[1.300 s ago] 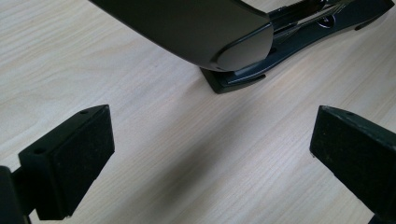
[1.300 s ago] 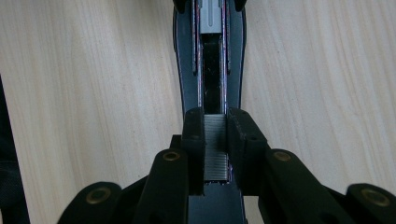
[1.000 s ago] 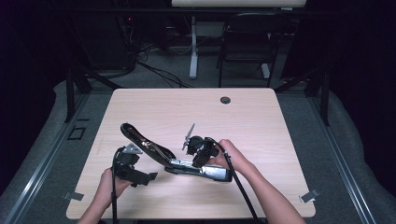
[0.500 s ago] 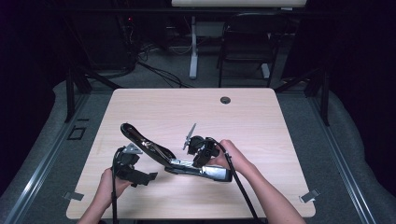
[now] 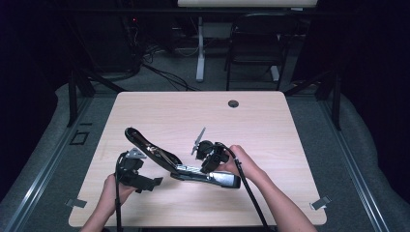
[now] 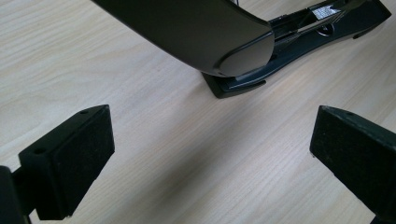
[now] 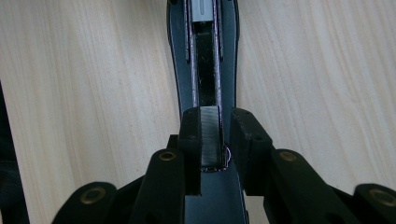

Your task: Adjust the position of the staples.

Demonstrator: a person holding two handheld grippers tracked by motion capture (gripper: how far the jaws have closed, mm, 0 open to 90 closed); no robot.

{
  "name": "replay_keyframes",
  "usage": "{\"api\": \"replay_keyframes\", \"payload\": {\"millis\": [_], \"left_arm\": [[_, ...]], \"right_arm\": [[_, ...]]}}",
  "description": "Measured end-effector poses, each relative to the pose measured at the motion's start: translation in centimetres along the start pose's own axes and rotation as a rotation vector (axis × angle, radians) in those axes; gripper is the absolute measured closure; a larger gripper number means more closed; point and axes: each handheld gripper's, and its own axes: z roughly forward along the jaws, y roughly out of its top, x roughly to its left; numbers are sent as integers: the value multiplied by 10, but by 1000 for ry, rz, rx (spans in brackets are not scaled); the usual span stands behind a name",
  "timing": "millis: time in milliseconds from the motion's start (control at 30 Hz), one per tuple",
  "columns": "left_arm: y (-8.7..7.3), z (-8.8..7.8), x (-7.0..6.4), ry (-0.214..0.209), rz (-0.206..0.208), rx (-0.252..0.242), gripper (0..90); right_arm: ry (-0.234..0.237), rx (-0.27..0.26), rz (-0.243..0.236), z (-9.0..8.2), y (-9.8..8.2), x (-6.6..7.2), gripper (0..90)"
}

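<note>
1. Lying on the pale wood-grain table (image 5: 270, 121), in the lower middle of the high view, a black stapler (image 5: 193, 171) is standing opened wide: its glossy, rounded top arm is rising toward the upper left while its flat base is stretching toward the lower right.
2. Gripping its tool from the lower right of the high view, the person's right hand (image 5: 241, 162) is keeping the right gripper (image 5: 209, 157) over the stapler's base.
3. Looking down the right gripper view, the two matte black jaws are flanking a strip of staples (image 7: 210, 135), a ridged, silvery grey block sitting upright in the stapler's open metal channel (image 7: 205, 60); the left pad is lying against the strip, and a narrow gap is showing on the right side. These jaws have just been opening a little, with the strip between them.
4. Whether the pads are pressing on the strip at this moment is something I cannot tell.
5. Holding its tool at the lower left of the high view, the left hand (image 5: 113, 191) is resting the left gripper (image 5: 150, 182) just beside the stapler's raised arm.
6. Showing in the left gripper view, the blocky, felt-like pads (image 6: 74, 149) are standing far apart over bare table with nothing between them, while the stapler's smooth curved arm (image 6: 201, 32) is crossing the upper part of the frame.
</note>
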Motion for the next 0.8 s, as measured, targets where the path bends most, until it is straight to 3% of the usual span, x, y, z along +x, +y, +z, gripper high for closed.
{"api": "replay_keyframes", "payload": {"millis": [200,300,400,633,800], "left_arm": [[0,-1,1,-2,-3,-3,1],[0,-1,1,-1,-4,-6,1],[0,-1,1,-1,-3,-6,2],[0,-1,0,2,0,-7,1],[0,-3,0,4,-6,-16,2]], "right_arm": [[-35,-55,42,-8,-5,-1,599],[-48,-130,85,-15,-11,-3,508],[-21,-196,127,-23,-20,-5,423],[-38,-226,166,-33,-36,-2,199],[-53,-248,191,-37,-39,-2,148]]}}
